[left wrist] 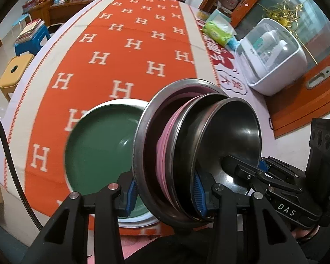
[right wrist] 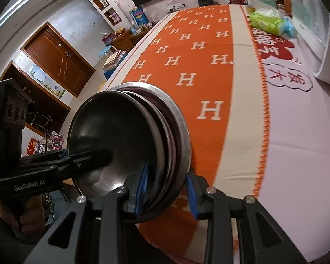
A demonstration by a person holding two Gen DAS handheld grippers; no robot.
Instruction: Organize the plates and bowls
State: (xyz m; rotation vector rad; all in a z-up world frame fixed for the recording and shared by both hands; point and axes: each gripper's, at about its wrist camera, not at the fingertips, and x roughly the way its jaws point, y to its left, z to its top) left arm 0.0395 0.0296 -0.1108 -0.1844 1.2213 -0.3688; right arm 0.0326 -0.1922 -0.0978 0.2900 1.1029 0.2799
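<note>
A nested stack (left wrist: 187, 154) of steel dishes with a pink one between them is held on edge above the table. My left gripper (left wrist: 165, 195) is shut on its lower rim, one blue pad (left wrist: 132, 193) on each side. In the right wrist view the same stack (right wrist: 125, 145) sits between the blue pads (right wrist: 143, 187) of my right gripper (right wrist: 167, 191), which is shut on it. Each gripper shows in the other's view, clamped on the innermost bowl's rim: the right gripper (left wrist: 253, 171) and the left gripper (right wrist: 81, 156). A green plate (left wrist: 99, 149) with a white rim lies flat on the cloth behind the stack.
An orange cloth with white H letters (left wrist: 125, 44) covers the table. At the right stand a white bin with a clear lid (left wrist: 272, 59) and a green wipes pack (left wrist: 217, 32). A yellow stool (left wrist: 15, 70) and a blue stool (left wrist: 33, 41) stand off the left edge.
</note>
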